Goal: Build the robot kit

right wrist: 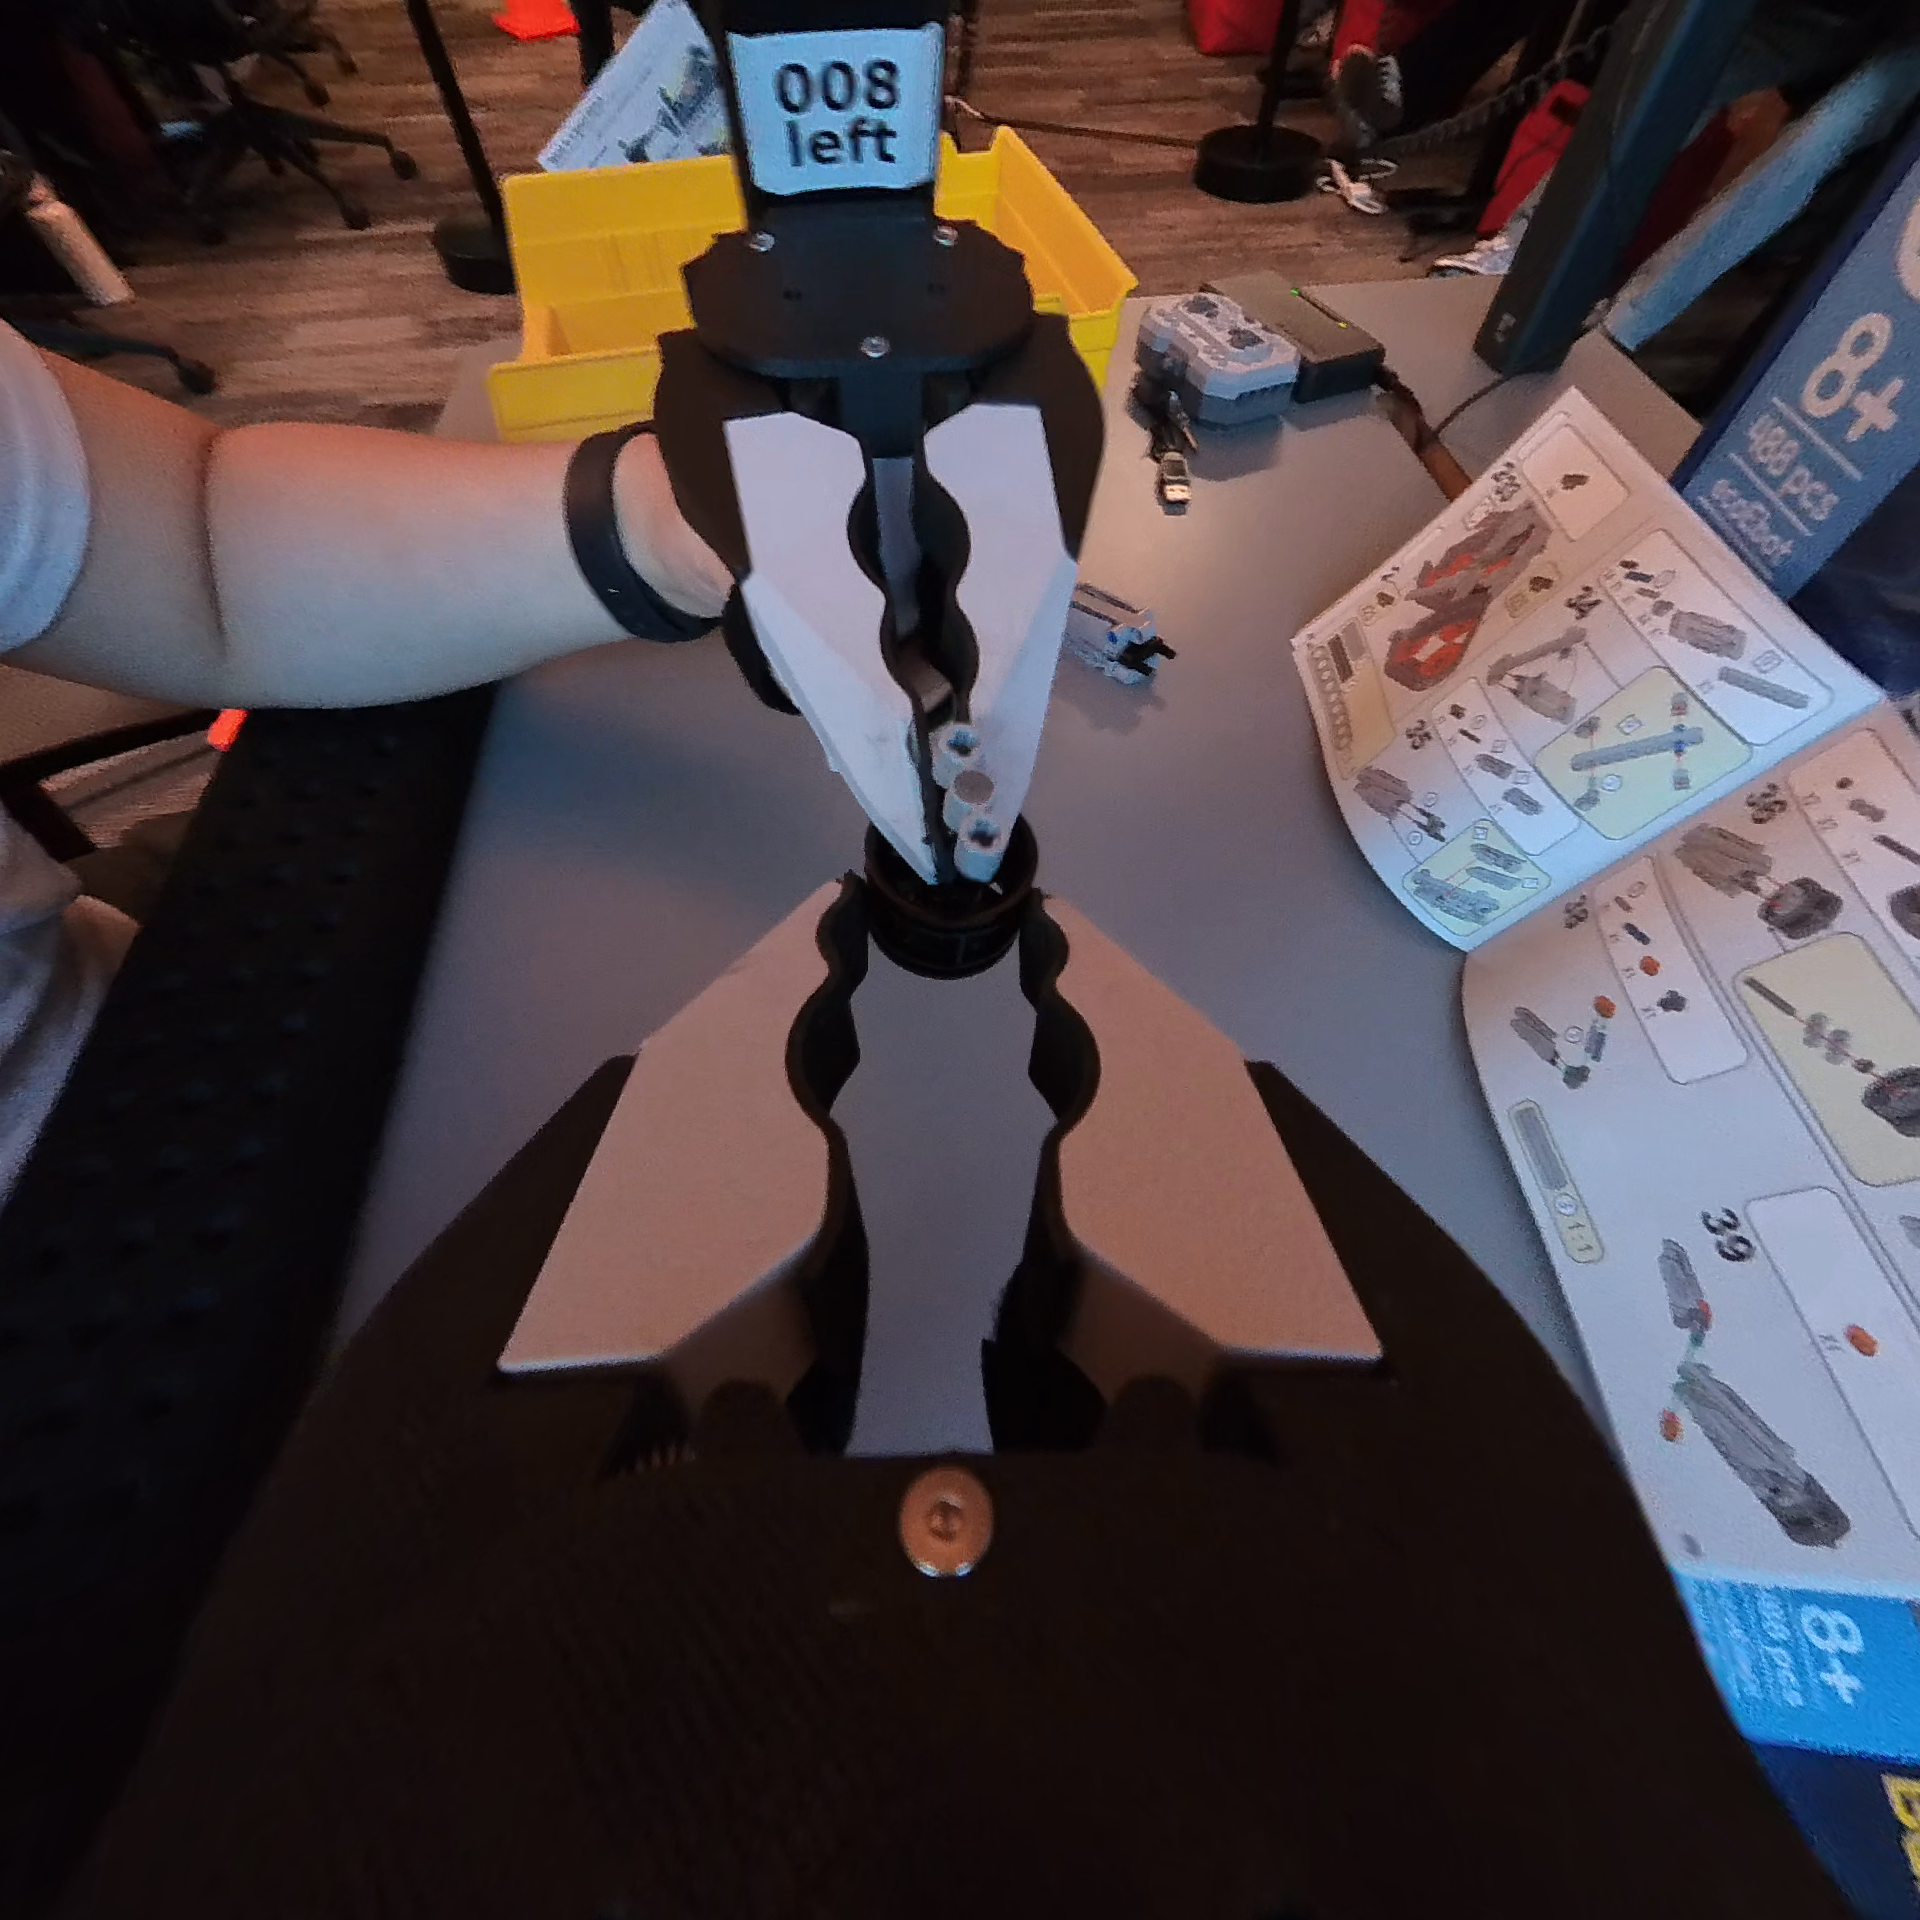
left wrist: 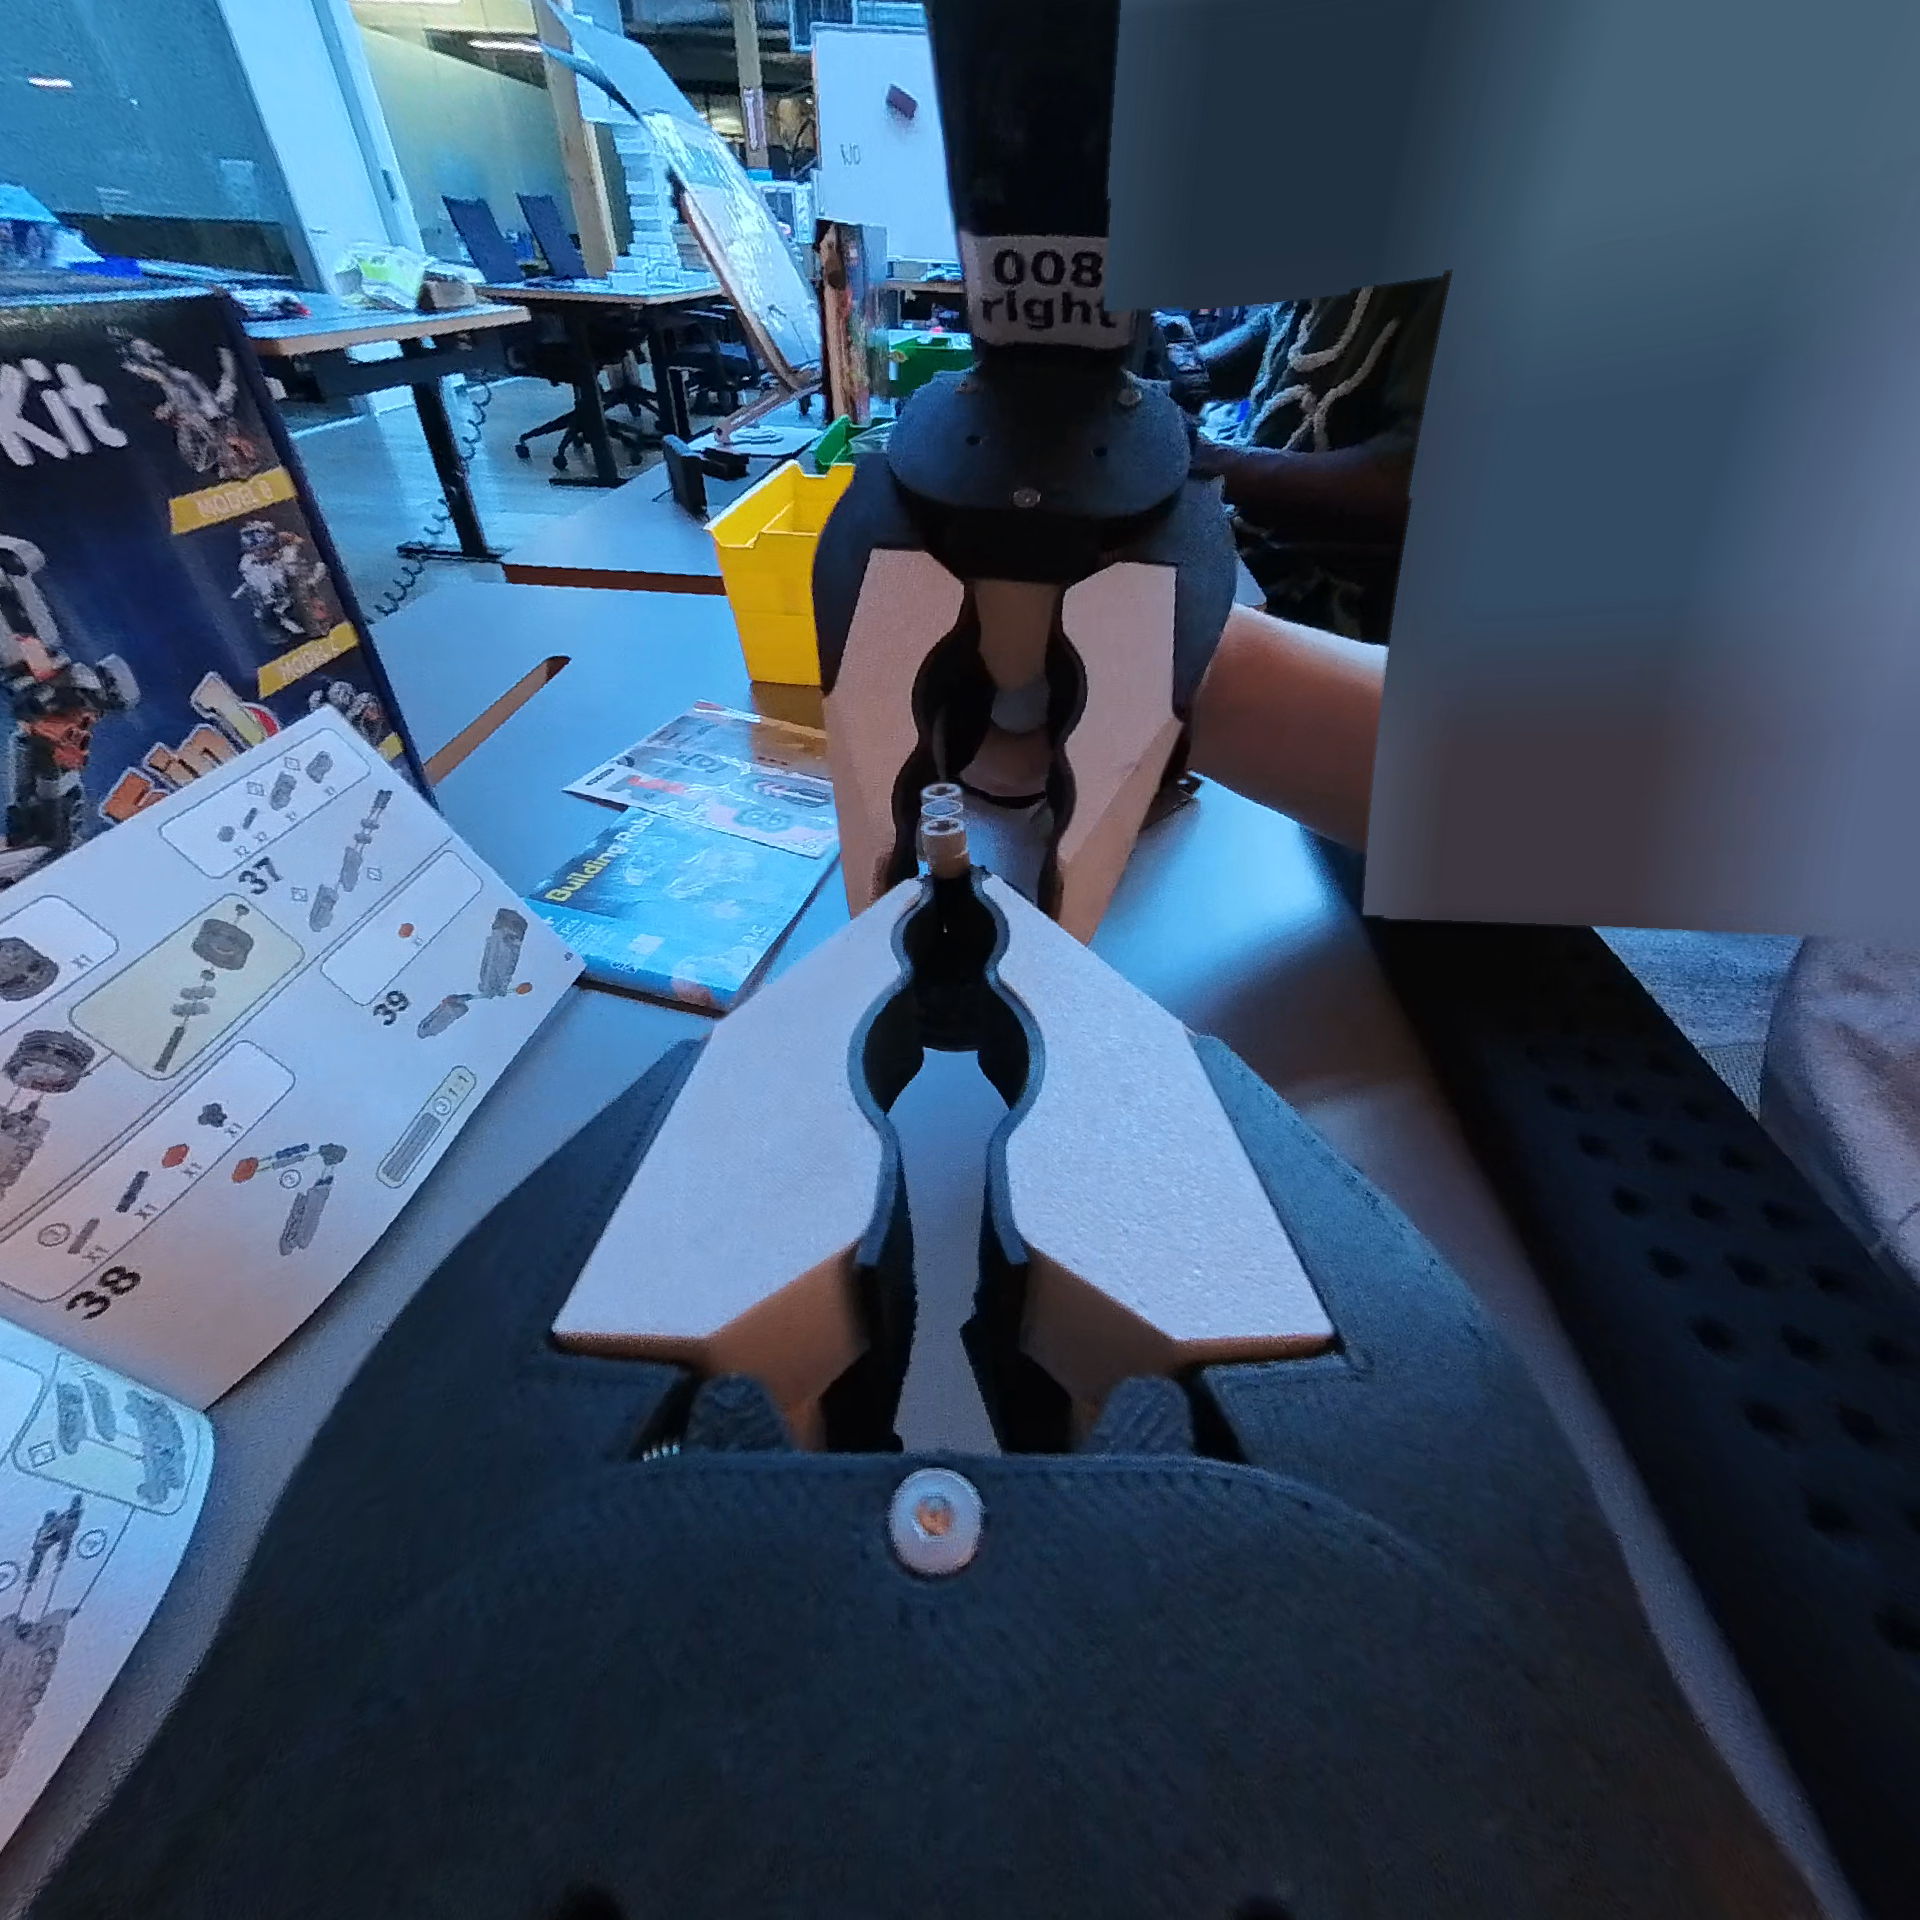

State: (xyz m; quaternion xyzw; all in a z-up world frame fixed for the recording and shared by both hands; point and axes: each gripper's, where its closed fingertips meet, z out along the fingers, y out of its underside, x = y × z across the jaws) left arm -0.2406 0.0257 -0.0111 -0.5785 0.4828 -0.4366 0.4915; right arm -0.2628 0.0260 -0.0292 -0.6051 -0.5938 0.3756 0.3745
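Two grippers (left wrist: pixel 943 883) (right wrist: pixel 940 894), one yellow bin (right wrist: pixel 582 301)

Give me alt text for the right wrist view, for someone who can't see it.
The right gripper pinches a black wheel above a grey table, while the left gripper opposite pushes a grey beam into it. An open manual lies right; a yellow bin stands behind.

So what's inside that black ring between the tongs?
The tip of a grey holed beam, gripped by the left tongs, dips into the ring. The ring's wall hides how deep it goes and anything else inside.
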